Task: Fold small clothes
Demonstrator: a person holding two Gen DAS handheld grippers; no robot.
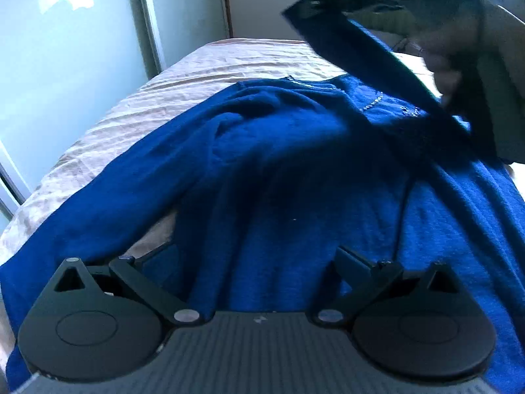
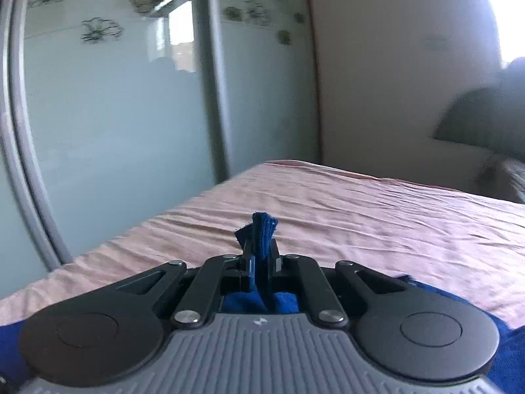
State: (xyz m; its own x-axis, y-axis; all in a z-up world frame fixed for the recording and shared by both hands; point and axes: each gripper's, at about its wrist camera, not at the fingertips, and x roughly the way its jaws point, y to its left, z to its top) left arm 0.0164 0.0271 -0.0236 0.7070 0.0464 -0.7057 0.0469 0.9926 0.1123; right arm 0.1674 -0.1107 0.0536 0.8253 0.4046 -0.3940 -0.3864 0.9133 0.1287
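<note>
Right gripper [image 2: 261,256], jaws clamped on sweater [image 1: 295,170] sleeve cuff, lifts it for folding; left gripper [image 1: 259,262] jaws wide, empty, over the bed [image 2: 361,216].

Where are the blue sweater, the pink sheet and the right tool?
blue sweater [image 1: 295,170], left wrist view, middle of the body.
pink sheet [image 2: 377,223], right wrist view, bare wrinkled stretch.
right tool [image 2: 261,249], right wrist view, between fingertips pinching the blue cuff.

- Sweater [image 1: 295,164]: deep royal blue knit, with a line of small silver studs near its far edge.
- Bedsheet [image 2: 361,216]: pale pink, plain.
- Wardrobe doors [image 2: 115,98]: frosted pale blue-grey, with outlined flowers along the top.
- Grippers: black linkages, grey ribbed bodies.
</note>
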